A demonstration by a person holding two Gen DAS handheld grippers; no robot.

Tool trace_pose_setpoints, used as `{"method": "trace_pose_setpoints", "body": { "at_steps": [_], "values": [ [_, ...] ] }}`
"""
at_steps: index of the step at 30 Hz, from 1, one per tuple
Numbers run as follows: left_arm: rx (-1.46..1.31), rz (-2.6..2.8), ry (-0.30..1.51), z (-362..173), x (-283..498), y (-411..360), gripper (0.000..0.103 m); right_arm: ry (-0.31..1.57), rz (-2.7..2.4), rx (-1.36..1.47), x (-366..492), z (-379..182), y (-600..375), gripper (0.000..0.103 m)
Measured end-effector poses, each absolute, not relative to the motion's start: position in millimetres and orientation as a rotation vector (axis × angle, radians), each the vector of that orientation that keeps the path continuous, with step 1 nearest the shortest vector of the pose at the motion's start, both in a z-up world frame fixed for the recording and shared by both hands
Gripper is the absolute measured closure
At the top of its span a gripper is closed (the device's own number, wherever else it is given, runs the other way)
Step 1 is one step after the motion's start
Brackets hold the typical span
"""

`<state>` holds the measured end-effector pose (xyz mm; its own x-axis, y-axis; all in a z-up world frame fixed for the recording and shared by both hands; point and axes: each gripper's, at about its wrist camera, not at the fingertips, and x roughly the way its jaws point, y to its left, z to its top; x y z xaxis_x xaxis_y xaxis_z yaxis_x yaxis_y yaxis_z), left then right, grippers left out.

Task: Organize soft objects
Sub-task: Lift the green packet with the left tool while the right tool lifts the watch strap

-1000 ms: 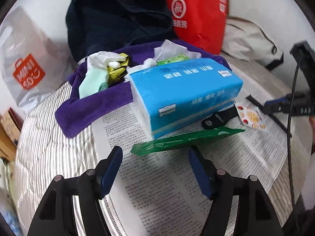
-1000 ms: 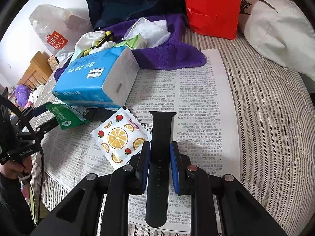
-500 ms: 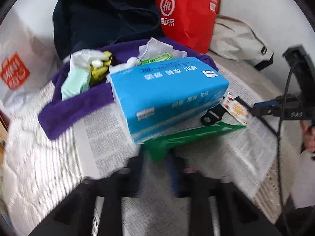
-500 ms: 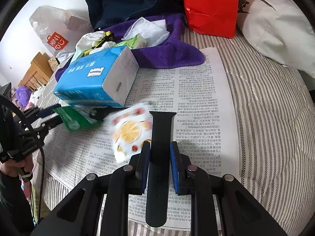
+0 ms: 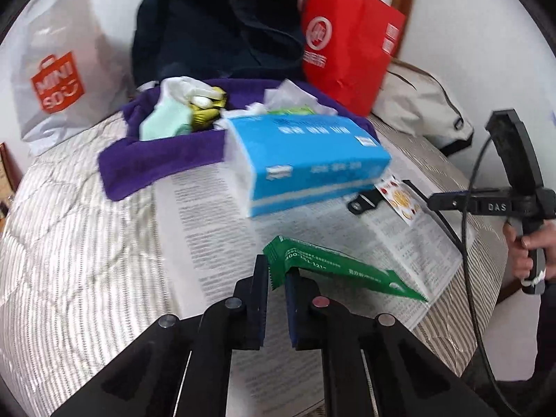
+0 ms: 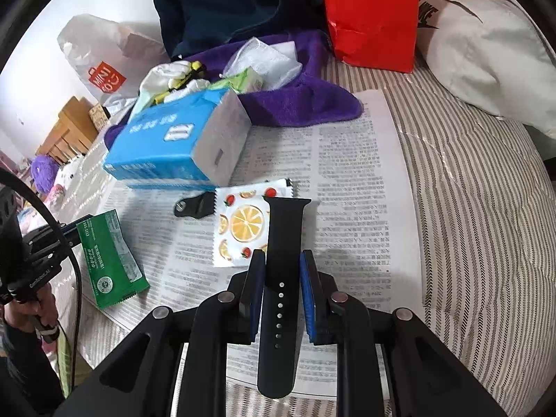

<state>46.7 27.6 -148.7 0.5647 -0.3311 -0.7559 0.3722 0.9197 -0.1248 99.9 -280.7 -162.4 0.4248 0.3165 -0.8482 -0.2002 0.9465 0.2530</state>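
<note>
My left gripper (image 5: 276,272) is shut on the serrated end of a green packet (image 5: 342,272), which juts right over the newspaper (image 5: 215,229). The right wrist view shows that packet (image 6: 107,260) at the paper's left edge. My right gripper (image 6: 282,264) is shut on a black watch strap (image 6: 285,226), lying partly over a fruit-print sachet (image 6: 239,226). A second strap piece with a buckle (image 6: 193,205) lies beside the sachet. A blue tissue pack (image 5: 305,160) sits behind, against a purple towel (image 5: 163,160) holding small soft items.
A red paper bag (image 5: 347,45), a dark navy bag (image 5: 215,24), a white Miniso bag (image 5: 59,80) and a beige bag (image 6: 486,55) line the back. Striped bedding (image 5: 69,260) lies under the newspaper. A hand (image 5: 528,250) holds the right gripper's handle at the bed's edge.
The left gripper went from open to shut on the green packet and drew it out from under the tissue pack. The fruit sachet slid towards the strap. The right gripper kept still.
</note>
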Motion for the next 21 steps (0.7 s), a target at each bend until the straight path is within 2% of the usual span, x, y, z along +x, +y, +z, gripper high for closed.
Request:
{"method": "trace_pose_setpoints", "body": {
  "at_steps": [4, 6, 7, 16, 18, 20, 21],
  "values": [
    [0.015, -0.378, 0.853, -140.8, 48.1, 41.4, 0.093, 1.061, 0.333, 0.114, 100.3, -152.1, -273.8, 0.083],
    [-0.001, -0.37, 0.839, -135.7, 48.2, 44.5, 0.093, 1.052, 0.345, 0.115, 100.6, -146.4, -270.2, 0.098],
    [-0.005, -0.366, 0.835, -133.0, 49.0, 45.7, 0.093, 1.054, 0.35, 0.118, 101.4, -144.6, -269.1, 0.1],
    [-0.028, -0.348, 0.806, -117.2, 55.2, 53.2, 0.093, 1.081, 0.336, 0.093, 111.3, -146.5, -261.0, 0.098],
    [-0.023, -0.345, 0.803, -115.9, 55.9, 54.1, 0.093, 1.087, 0.323, 0.101, 109.4, -148.7, -264.6, 0.088],
    [-0.026, -0.348, 0.808, -117.0, 56.9, 54.3, 0.093, 1.109, 0.316, 0.096, 105.5, -154.8, -265.2, 0.061],
    [-0.026, -0.345, 0.811, -118.4, 57.5, 54.2, 0.093, 1.109, 0.314, 0.088, 103.3, -157.3, -264.7, 0.059]
  ]
}}
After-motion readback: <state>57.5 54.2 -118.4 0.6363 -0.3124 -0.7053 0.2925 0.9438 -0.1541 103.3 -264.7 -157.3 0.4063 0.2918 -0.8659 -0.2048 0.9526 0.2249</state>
